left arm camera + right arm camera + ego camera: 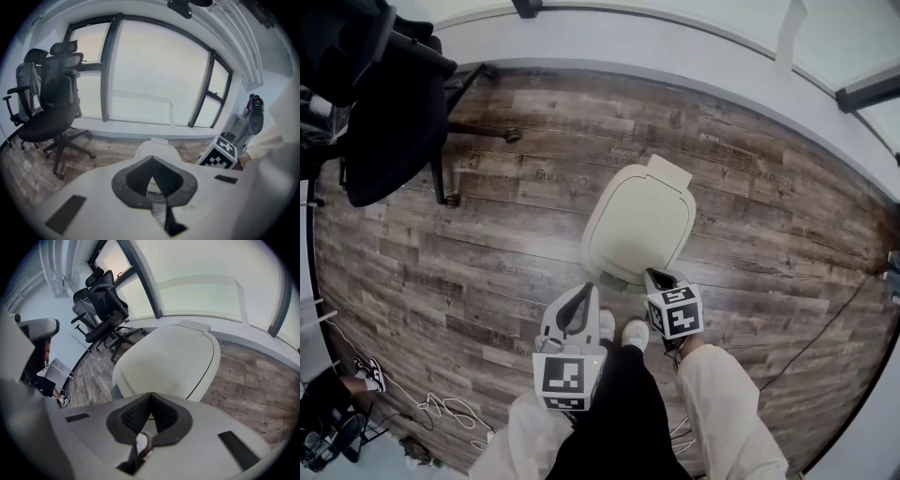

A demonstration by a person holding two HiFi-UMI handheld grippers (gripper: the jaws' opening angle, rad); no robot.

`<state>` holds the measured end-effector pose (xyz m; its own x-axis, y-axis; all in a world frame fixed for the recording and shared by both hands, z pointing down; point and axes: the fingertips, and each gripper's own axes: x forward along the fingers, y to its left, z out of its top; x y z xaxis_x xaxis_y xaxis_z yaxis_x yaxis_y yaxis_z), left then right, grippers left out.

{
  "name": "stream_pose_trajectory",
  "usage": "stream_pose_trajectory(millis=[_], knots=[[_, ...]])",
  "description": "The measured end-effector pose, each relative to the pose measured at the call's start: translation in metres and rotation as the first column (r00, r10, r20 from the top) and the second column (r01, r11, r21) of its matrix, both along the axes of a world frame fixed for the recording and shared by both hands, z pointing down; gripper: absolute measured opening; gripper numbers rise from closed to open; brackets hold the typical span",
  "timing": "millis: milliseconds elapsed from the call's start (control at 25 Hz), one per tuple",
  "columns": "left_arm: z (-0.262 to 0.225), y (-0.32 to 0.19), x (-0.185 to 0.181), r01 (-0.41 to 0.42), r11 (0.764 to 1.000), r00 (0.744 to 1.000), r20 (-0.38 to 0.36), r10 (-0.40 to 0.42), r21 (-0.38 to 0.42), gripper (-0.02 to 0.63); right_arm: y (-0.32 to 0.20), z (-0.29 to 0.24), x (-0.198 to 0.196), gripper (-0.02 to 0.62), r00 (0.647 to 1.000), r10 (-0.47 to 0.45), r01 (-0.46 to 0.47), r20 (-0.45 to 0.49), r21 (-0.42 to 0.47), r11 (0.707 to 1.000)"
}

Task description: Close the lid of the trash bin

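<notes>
L gripper (pixel 150 158): jaws closed tip to tip, nothing held. Only bin and floor show through the gap behind the tips. Held low in front of the person, pointing fwd, short of the bin and not touching it.
R gripper (pixel 150 394): jaws likewise pressed together at the tips, empty. Sits just beside the bin's near edge. No view confirms contact w/ the bin.
Lid (pixel 639 217): cream, smooth, a rounded oblong w/ a thin dark seam along 1 side. Lies flat on the body, w/ no gap visible on the sides in view.
Hinge tab (pixel 669 172): at the lid's far end, away from the person.
Trash bin (pixel 598 246): pale plastic, body mostly hidden under the lid from above. Stands upright on the wood-look floor (pixel 787 225), directly ahead of the person's shoes (pixel 621 328), between them and the window wall.
Office chair (pixel 389 122): black, well apart from the bin, to the person's left.
Step in hand: judged as the tail end of closing. The lid appears already down, so the task looks approx. complete.
Next move: prob. only a check that the lid is seated. If it isn't flush, it calls for a light downward press w/ the closed R tips near the front edge, kept vertical so the bin doesn't slide. Otherwise both grippers can draw back.
</notes>
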<state>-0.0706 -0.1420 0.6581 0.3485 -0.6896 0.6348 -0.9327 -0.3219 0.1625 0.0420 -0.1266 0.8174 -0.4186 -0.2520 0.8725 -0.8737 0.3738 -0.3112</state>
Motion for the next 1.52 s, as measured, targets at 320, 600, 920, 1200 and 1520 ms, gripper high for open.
stream_pose_trajectory(millis=[320,600,920,1200,1520], knots=[[0.001,-0.002,-0.001,0.001,1.000,1.000,-0.007,-0.001,-0.003,0.008,-0.001,0.001,-0.001,0.025,0.999,-0.022,0.021,-0.030,-0.028,0.999],[0.004,0.005,-0.002,0.005,1.000,1.000,-0.005,-0.005,-0.011,0.008,0.000,-0.003,-0.011,0.025,0.974,-0.193,0.194,-0.123,-0.006,0.981],[0.007,0.012,-0.013,0.015,1.000,1.000,0.005,-0.015,-0.020,0.008,0.001,-0.007,-0.029,0.025,0.954,-0.268,0.273,-0.132,0.018,0.962],[0.006,0.015,-0.021,0.026,0.999,1.000,0.004,-0.026,-0.021,0.008,-0.004,-0.012,-0.042,0.025,0.967,-0.240,0.243,-0.082,0.028,0.970],[0.007,0.018,-0.025,0.031,0.999,1.000,-0.001,-0.031,-0.018,0.008,-0.011,-0.019,-0.048,0.025,0.983,-0.179,0.181,-0.037,0.052,0.982]])
